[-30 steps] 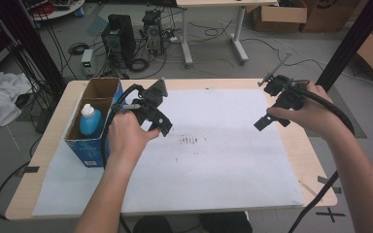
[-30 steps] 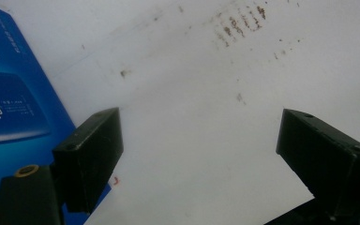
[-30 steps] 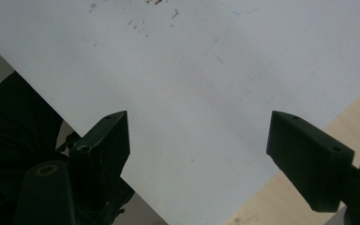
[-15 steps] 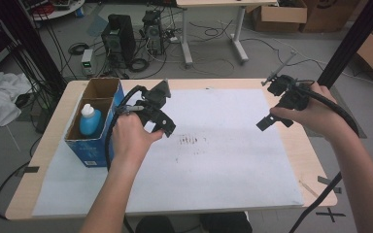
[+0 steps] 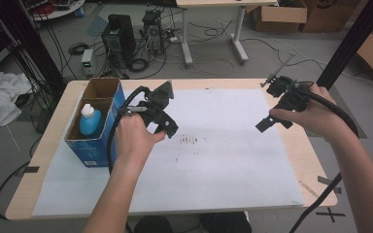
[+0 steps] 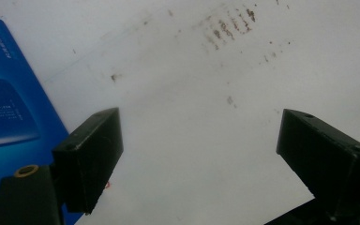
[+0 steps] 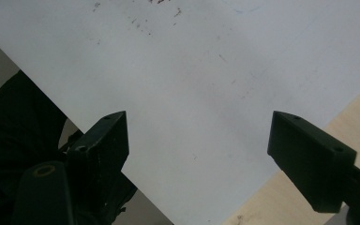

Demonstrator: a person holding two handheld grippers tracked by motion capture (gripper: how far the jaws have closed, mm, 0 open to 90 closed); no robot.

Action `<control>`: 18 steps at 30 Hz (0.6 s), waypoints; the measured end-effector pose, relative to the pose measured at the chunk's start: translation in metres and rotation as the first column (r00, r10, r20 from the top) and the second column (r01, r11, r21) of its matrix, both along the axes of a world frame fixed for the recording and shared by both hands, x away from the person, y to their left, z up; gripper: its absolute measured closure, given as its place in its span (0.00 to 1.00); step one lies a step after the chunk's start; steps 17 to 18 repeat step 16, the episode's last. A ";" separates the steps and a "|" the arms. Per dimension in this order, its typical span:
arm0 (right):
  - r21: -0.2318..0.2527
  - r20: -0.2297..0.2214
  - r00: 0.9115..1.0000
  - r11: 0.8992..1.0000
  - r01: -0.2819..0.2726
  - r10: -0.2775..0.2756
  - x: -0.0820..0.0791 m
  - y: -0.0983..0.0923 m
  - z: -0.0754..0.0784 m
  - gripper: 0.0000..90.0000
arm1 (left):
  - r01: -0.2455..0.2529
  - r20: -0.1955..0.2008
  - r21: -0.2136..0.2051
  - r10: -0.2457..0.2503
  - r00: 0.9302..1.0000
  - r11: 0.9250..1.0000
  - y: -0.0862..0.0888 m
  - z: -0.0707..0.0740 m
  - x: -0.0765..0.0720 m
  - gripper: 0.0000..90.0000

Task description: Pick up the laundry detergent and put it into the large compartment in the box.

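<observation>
The blue box is sitting at the surface's left edge, long axis running front to back — left gripper hovering just beside it, jaws wide apart, holding nothing. Right gripper is hanging over the white sheet, equally spread, empty.

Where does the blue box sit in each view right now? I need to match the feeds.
High view: the blue box stands at the table's left side, just left of the left gripper.
Left gripper view: its blue side is at the left edge, behind the left-hand jaw.
Right gripper view: white sheet and table edge, no box.
Shared landmark: the brown smudges on the sheet, at top in the left gripper view.
</observation>
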State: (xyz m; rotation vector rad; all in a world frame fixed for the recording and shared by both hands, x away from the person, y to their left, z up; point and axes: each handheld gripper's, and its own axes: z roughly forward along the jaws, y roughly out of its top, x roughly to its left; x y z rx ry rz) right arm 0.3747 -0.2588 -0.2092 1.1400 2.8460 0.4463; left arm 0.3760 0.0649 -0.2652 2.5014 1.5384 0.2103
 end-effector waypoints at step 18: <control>-0.014 0.009 1.000 1.000 0.006 -0.006 -0.005 -0.002 0.003 0.23 | 0.006 0.007 0.017 -0.006 1.000 1.000 0.000 0.005 -0.002 0.17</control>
